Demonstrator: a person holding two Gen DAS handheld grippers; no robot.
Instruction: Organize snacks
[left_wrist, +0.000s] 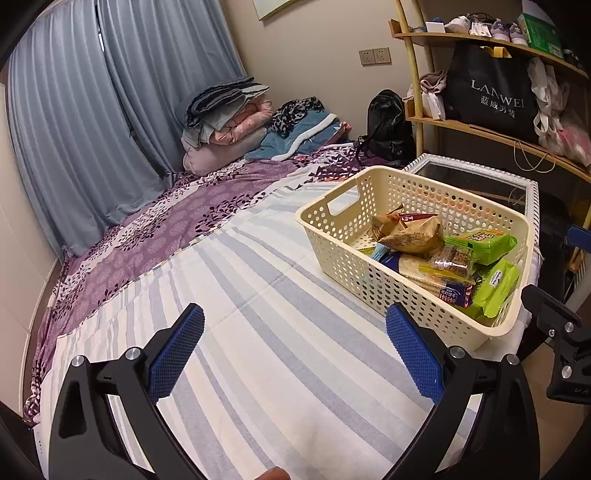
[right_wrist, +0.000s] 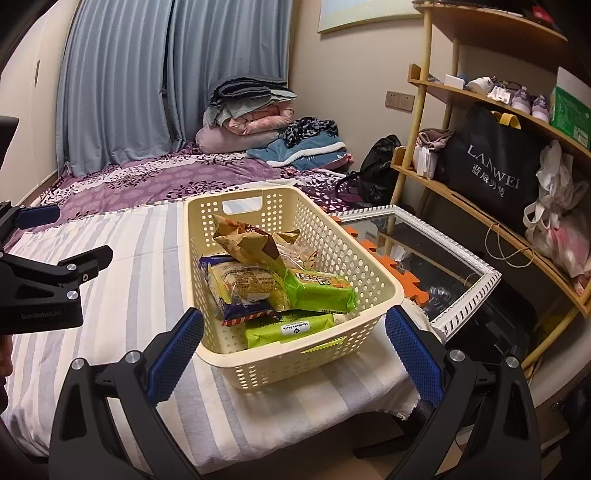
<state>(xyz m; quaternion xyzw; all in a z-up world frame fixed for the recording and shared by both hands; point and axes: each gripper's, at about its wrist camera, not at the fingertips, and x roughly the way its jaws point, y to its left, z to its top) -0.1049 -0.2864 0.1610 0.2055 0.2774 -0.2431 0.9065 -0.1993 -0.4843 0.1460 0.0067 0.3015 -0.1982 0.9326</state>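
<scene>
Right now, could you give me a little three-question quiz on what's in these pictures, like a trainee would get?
1. True or false: the cream basket stands on the striped cloth.
2. Which wrapper lies nearest the basket's near rim in the right wrist view? A) green packet B) brown bag
3. Fill in: the left gripper and right gripper are both ____.

Key: 1 true. 2 A. 3 open, holding nothing.

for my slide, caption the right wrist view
Open right tool faces a cream basket of snacks on the striped bed.
</scene>
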